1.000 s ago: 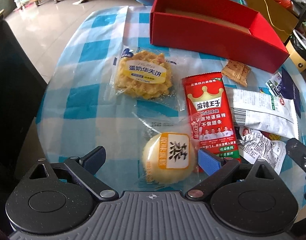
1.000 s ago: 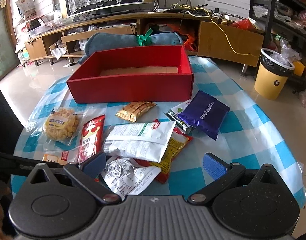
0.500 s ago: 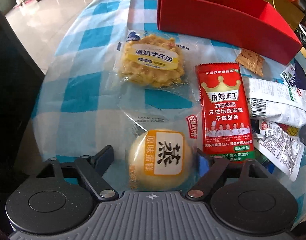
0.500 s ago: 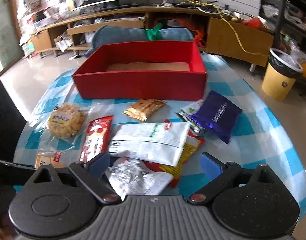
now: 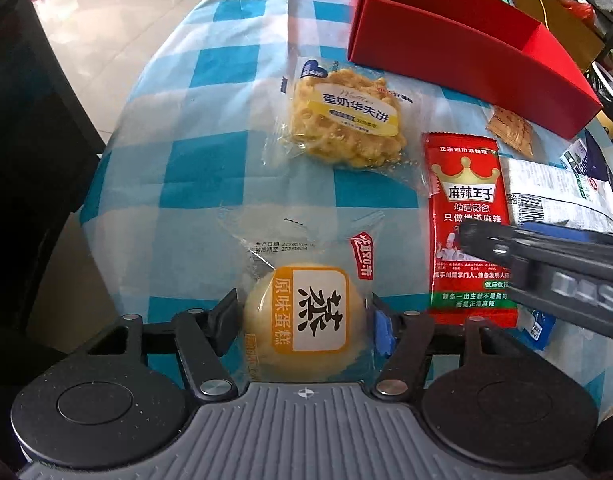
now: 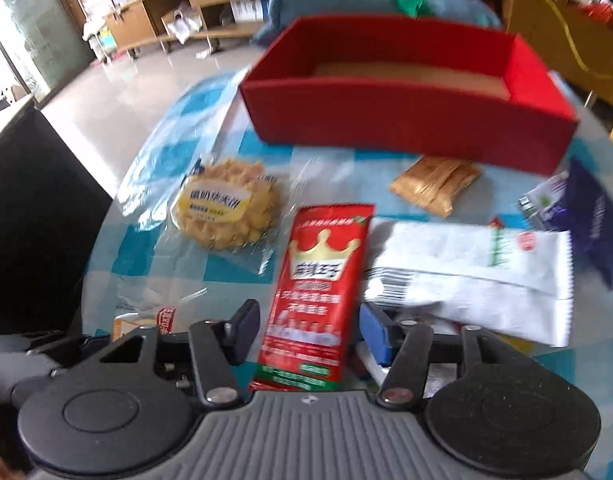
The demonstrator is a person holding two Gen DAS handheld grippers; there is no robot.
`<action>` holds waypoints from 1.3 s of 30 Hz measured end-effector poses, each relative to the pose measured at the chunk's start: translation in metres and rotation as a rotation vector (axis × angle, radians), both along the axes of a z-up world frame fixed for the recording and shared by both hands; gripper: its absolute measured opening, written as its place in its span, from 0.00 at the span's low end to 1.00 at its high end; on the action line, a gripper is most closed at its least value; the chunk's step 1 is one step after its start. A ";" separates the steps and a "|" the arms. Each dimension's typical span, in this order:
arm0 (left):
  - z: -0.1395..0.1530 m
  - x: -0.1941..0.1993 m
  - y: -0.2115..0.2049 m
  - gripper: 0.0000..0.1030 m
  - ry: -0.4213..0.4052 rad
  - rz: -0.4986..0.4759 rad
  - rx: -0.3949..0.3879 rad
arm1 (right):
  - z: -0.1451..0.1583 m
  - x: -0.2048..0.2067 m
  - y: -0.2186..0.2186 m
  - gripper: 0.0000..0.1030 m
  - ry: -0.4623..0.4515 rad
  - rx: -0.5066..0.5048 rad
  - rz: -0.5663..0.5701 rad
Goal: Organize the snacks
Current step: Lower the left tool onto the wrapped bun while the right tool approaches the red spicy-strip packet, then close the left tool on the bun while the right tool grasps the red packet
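Blue-and-white checked surface [image 5: 210, 168] under clear plastic, living-room clutter behind

Left gripper [image 5: 306, 320]: jaws closing around the round steamed cake [image 5: 306, 320] in its clear wrapper. Cake sits at the near edge of the surface. Left finger is against the cake's side, blue pad on the right sits at the wrapper edge; can't confirm a firm press yet, so not a grasp

Right gripper [image 6: 306, 328]: jaws closing, red spicy-strip packet [image 6: 318, 280] lies flat between them. Visible gap on both sides of the packet, pads not touching it, so released for now. That view is motion-blurred. In the left view the right gripper crosses over the lower half of the same red packet [image 5: 466, 200]

Outward from there:
- egg-milk waffle cake [image 5: 346, 120] in a clear bag, beyond the steamed cake, left of the red packet
- white packet [image 6: 466, 264] just right of the red packet, lying over other wrappers
- small golden-brown packet [image 6: 434, 184] between the white packet and the box
- dark blue biscuit packet [image 6: 594, 220] at the far right, partly over a green-and-white wrapper
- red cardboard box [image 6: 406, 120] at the far side of the surface, open top, brown floor visible, nothing seen inside

Dark chair back [image 5: 26, 140] stands off the left edge
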State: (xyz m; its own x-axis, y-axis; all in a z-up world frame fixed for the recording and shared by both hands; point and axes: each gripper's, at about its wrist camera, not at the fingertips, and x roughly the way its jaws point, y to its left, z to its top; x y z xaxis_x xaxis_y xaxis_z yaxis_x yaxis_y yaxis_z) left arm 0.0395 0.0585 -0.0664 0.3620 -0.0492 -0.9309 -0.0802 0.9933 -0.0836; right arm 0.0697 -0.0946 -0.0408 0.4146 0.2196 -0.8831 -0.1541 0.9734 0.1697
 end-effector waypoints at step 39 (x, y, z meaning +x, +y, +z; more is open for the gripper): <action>0.005 -0.003 -0.014 0.66 -0.008 -0.009 -0.106 | 0.005 -0.033 -0.049 0.42 0.009 0.053 0.099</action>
